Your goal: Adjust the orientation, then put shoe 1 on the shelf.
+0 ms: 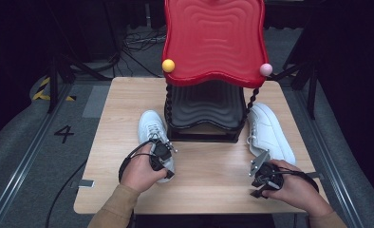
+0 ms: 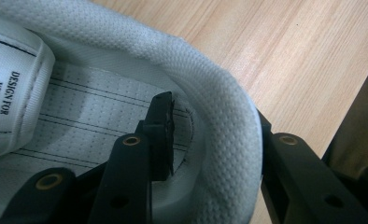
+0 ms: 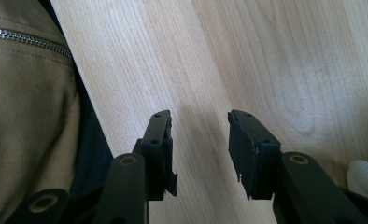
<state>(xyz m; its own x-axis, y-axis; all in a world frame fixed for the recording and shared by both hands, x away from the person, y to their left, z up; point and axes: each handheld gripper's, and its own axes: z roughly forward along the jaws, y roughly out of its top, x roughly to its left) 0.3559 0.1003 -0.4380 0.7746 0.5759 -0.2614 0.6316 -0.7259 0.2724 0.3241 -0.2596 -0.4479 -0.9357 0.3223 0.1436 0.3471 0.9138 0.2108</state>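
Two white sneakers lie on the wooden table (image 1: 209,171): the left sneaker (image 1: 151,124) and the right sneaker (image 1: 269,129), on either side of a rack. My left gripper (image 1: 165,167) is at the left sneaker's heel. In the left gripper view, the left gripper (image 2: 213,109) is open and straddles the padded heel collar (image 2: 229,149). One jaw is inside over the insole (image 2: 79,116), a little off the lining. The other is outside. My right gripper (image 1: 257,187) hovers open over bare wood near the front right; in its own view, the right gripper (image 3: 198,116) holds nothing.
A rack with a red wavy top (image 1: 213,38) and a black lower shelf (image 1: 206,102) stands mid-table, with a yellow ball (image 1: 168,65) and a pink ball (image 1: 266,69) at its corners. A tan zipped jacket (image 3: 23,116) is beside the table edge. Cables trail off the left.
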